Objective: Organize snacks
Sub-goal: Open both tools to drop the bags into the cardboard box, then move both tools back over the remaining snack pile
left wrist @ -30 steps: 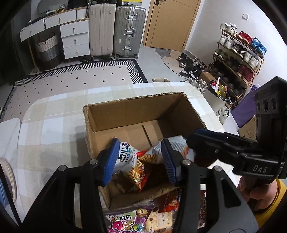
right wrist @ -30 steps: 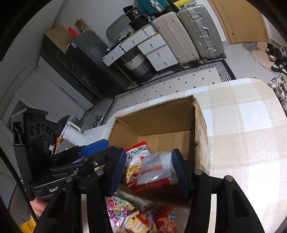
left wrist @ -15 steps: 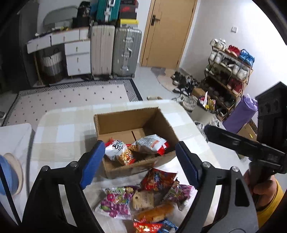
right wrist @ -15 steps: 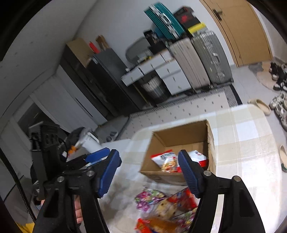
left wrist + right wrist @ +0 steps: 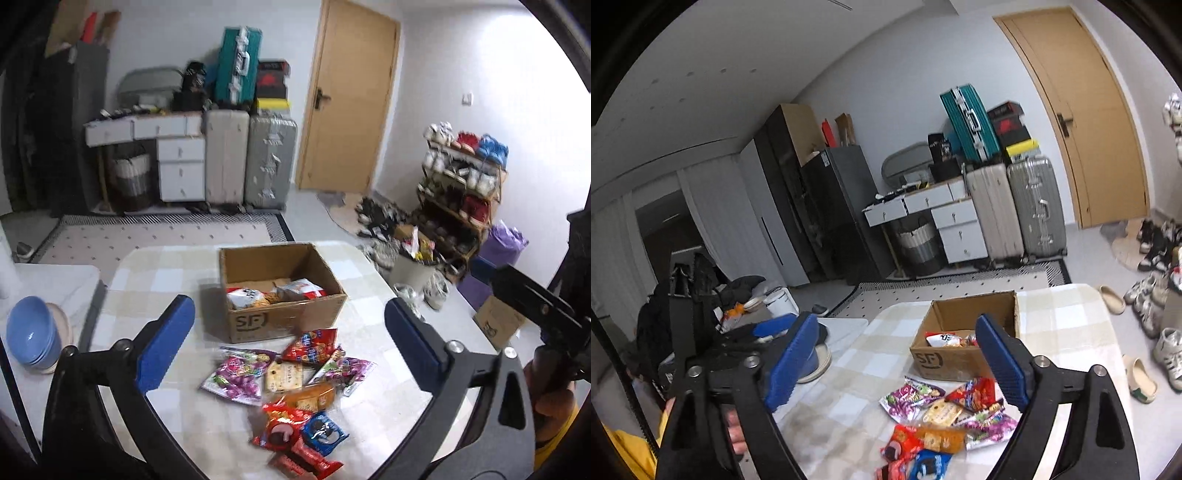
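Note:
An open cardboard box (image 5: 284, 325) marked SF stands on the checked table (image 5: 155, 280) and holds a few snack bags (image 5: 273, 293). It also shows in the right wrist view (image 5: 942, 360). A pile of loose snack packets (image 5: 291, 391) lies in front of the box, also seen in the right wrist view (image 5: 938, 417). My left gripper (image 5: 288, 343) is open and empty, high above the pile. My right gripper (image 5: 897, 365) is open and empty, raised above the table. The right gripper's body shows at the right of the left wrist view (image 5: 535, 306).
Stacked blue bowls (image 5: 31, 336) sit on a white side surface at the left. Suitcases (image 5: 251, 162), white drawers (image 5: 181, 166) and a wooden door (image 5: 347, 103) line the far wall. A shoe rack (image 5: 461, 184) and a bin (image 5: 413, 269) stand to the right of the table.
Both grippers have drawn back and up from the box and opened wider. The right gripper let go of the bag it held; it now lies in the box.

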A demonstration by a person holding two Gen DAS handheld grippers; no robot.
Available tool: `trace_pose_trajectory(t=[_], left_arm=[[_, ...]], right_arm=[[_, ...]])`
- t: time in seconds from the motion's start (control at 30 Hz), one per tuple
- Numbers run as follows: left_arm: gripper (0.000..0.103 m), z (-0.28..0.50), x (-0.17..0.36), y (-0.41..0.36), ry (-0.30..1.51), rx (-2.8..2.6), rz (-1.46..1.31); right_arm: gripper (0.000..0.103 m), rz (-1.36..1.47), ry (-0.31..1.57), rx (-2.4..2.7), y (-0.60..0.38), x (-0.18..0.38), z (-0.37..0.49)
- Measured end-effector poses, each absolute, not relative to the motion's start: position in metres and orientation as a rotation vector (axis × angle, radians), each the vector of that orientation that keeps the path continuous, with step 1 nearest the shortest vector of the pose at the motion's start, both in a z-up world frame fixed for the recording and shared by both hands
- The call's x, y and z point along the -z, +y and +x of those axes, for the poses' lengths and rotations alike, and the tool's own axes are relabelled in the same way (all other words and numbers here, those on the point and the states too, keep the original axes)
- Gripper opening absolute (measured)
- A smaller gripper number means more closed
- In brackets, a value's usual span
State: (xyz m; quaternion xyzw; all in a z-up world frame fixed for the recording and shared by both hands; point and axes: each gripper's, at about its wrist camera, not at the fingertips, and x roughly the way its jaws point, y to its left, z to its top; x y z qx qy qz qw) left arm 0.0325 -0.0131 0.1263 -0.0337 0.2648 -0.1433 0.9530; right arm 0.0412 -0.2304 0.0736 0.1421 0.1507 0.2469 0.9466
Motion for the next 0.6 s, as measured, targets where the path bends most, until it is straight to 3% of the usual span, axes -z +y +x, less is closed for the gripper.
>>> trace_pose_trajectory(t=[0.23, 0.6], left_arm=[[0.103, -0.036, -0.107, 0.021, 0.471, 0.211, -0.106], [0.103, -0.058, -0.003, 0.016, 0.639, 0.156, -0.078]], right_arm=[[0.093, 0.288, 0.331, -0.476, -0.225, -0.032, 0.005], [0.093, 0.210, 0.382, -0.417, -0.214, 0.030, -0.023]])
